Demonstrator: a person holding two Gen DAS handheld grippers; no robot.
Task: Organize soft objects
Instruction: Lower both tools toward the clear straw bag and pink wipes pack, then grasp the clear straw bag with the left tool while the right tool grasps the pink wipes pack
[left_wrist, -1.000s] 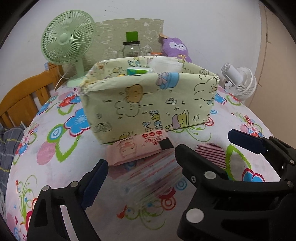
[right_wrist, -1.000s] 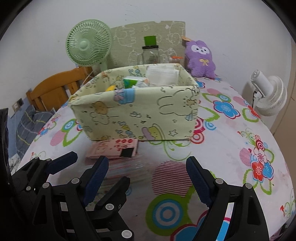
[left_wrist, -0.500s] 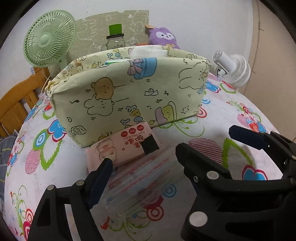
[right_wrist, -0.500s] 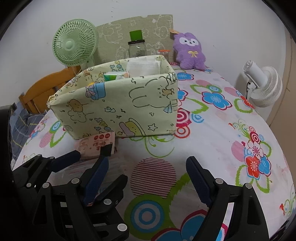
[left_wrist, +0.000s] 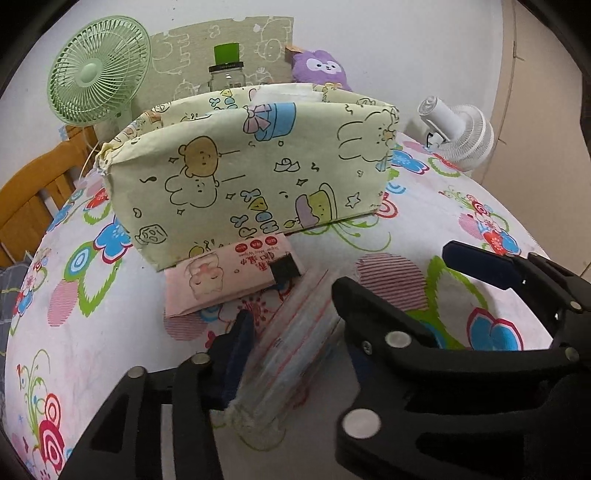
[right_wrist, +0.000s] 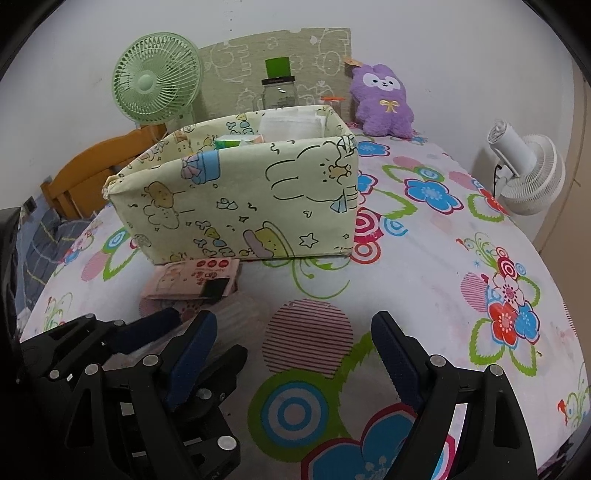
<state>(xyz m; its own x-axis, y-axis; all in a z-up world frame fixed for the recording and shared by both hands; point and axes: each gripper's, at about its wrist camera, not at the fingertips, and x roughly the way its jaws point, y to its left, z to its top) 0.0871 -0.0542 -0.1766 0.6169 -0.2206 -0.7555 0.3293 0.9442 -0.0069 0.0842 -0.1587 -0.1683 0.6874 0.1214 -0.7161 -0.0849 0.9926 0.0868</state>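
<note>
Left gripper (left_wrist: 291, 332) newly clamped on clear packet (left_wrist: 291, 354)

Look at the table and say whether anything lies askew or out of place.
Yes. The pink wet-wipes packet lies slanted against the foot of the yellow-green cartoon-print fabric box rather than inside it. In front of it, the clear plastic pack is crumpled between the left gripper's closing jaws.

Pastel colours on a flowered bench cloth.
Pale-green cartoon-printed fabric storage box (left_wrist: 251, 177); pink wet-wipes pack (left_wrist: 229, 277); white cloth bench cover (right_wrist: 424, 277) patterned with bright flowers.
</note>
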